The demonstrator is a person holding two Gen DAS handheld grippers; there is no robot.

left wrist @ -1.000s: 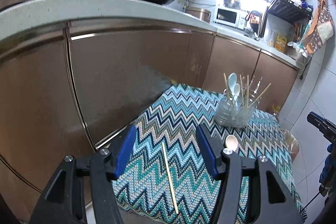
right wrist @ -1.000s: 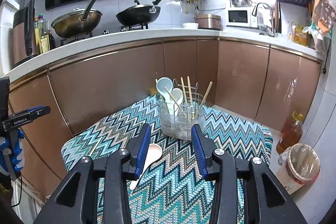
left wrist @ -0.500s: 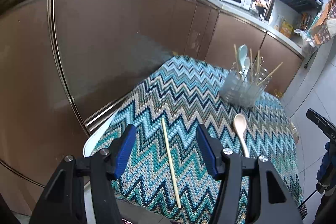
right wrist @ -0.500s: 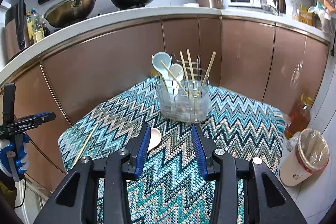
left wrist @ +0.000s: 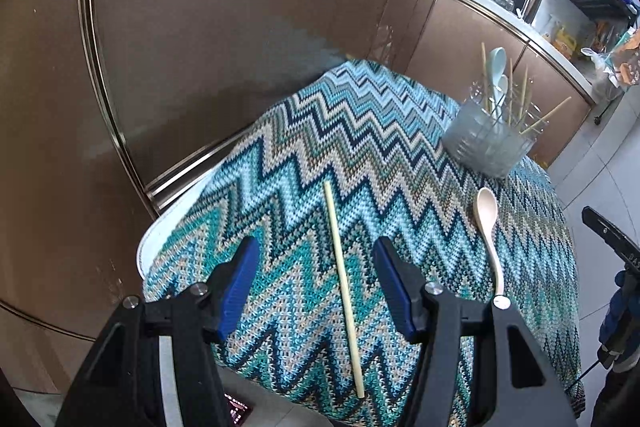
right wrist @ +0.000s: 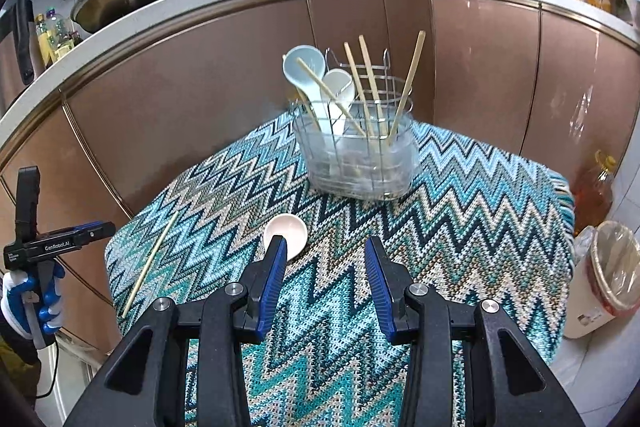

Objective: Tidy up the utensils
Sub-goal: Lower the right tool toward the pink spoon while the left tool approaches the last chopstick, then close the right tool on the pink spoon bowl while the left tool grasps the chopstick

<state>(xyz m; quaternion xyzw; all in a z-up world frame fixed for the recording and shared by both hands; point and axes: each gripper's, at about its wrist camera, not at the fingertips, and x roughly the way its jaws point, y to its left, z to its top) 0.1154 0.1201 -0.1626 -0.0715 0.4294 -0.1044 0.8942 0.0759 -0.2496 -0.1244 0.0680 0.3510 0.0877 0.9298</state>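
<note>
Both views downward (sharing tablecloth (left wrist: 360,147)).

- A zigzag cloth (right wrist: 460,195) covers the counter (left wrist: 168,227), which stands in front of the cabinets (right wrist: 200,87).
- A utensil holder (right wrist: 356,151) sits on the cloth's far side, with spoons (right wrist: 304,71) and chopsticks (right wrist: 366,87) upright in it.
- A loose chopstick (left wrist: 342,267) lies near the left edge.
- A wooden spoon (left wrist: 489,231) lies to its right, nearer than the holder.
- A bin (right wrist: 604,279) stands on the floor to the right.

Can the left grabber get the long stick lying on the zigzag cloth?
Probably yes. The left gripper is open, and the chopstick lies flat between its fingers' line, with nothing on it. The spoon lies apart to the right.
</note>
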